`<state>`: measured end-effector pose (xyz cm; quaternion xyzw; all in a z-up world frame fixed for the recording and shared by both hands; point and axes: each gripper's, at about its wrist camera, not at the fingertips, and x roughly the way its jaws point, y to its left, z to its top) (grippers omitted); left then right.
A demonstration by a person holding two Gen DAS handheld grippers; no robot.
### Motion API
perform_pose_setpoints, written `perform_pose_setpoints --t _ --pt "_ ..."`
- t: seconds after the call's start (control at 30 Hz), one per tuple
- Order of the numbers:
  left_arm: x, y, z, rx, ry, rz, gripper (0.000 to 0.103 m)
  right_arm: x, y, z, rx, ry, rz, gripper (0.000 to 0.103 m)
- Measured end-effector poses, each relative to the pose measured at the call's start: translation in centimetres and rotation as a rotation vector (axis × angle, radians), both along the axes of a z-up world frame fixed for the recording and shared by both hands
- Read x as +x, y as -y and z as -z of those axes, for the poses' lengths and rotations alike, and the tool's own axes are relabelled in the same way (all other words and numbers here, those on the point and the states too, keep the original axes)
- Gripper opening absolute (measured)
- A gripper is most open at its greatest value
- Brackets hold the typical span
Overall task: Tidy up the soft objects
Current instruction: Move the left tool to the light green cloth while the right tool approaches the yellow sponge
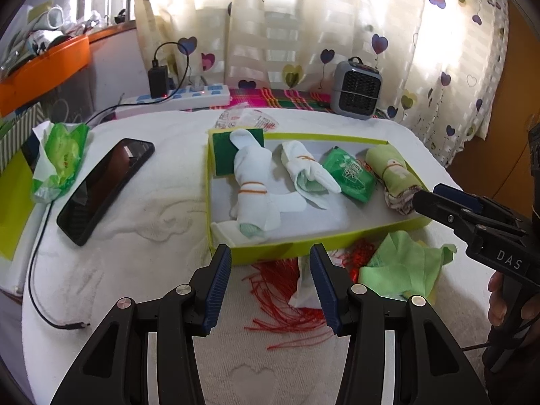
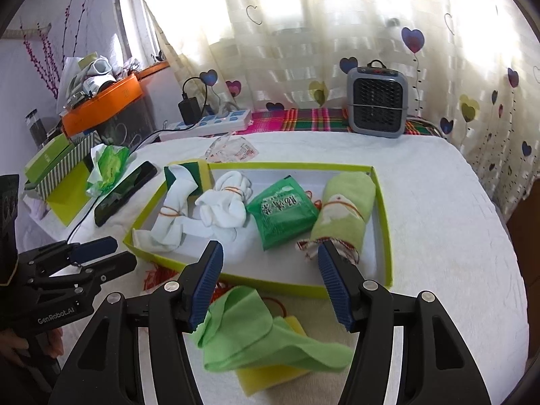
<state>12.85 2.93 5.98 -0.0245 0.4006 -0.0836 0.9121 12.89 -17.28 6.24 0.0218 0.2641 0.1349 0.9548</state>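
From the left wrist view, the left hand-held gripper (image 1: 270, 287) hovers with its jaws spread wide and nothing between them, just short of the near wall of the shallow lime-green cardboard box (image 1: 270, 253). Inside the box lie two rolled white socks bound with orange rubber bands (image 1: 253, 185), a green foil sachet (image 1: 349, 179) and a rolled pale-green towel tied with an orange band (image 1: 391, 172). A loose heap of red rubber bands (image 1: 280, 290) lies on the white towel-covered surface (image 1: 135, 236) under the jaws, and a crumpled light-green cloth (image 1: 401, 266) sits just to their right, outside the box. The right hand-held gripper (image 1: 438, 202) shows at the right edge above the box's corner; from here I cannot tell its opening.

From the right wrist view, the right hand-held gripper (image 2: 270, 283) is wide open and empty, poised over the light-green cloth (image 2: 270, 341), which rests on a yellow sponge-like pad (image 2: 266, 376) near the box's front wall (image 2: 270, 287).

The step in hand looks like rolling or gathering this cloth before boxing it. To do it well, the right jaws would likely need to drop onto a thick folded part, not a single flap, so the cloth lifts as one bundle. The left could pin the far edge or fetch a band. Keep clear of the yellow pad beneath, and avoid dragging stray bands along.
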Motion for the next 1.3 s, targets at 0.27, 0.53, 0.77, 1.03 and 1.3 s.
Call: perform_pose_setpoints --t 0.27,0.53,0.77,1.03,1.3 --pt "-1.0 0.0 0.2 0.023 0.005 -0.008 0.047 -1.7 0.7 0.7 0.021 0.002 0.014 0.060" --pt "-1.4 -0.1 0.8 0.000 -0.007 0.016 0.047 -3.5 1.7 1.3 0.038 0.003 0.029 0.062" --pt "-1.5 -0.1 1.4 -0.020 -0.018 0.034 0.047 -4.8 2.2 2.4 0.044 -0.007 0.026 0.066" --pt "-1.6 -0.3 1.6 -0.031 -0.022 0.030 0.047 -4.6 1.6 4.6 -0.021 -0.063 0.018 0.068" --pt "-1.9 0.4 1.7 -0.064 -0.023 0.080 0.047 -5.2 2.3 4.8 -0.018 -0.050 0.049 0.068"
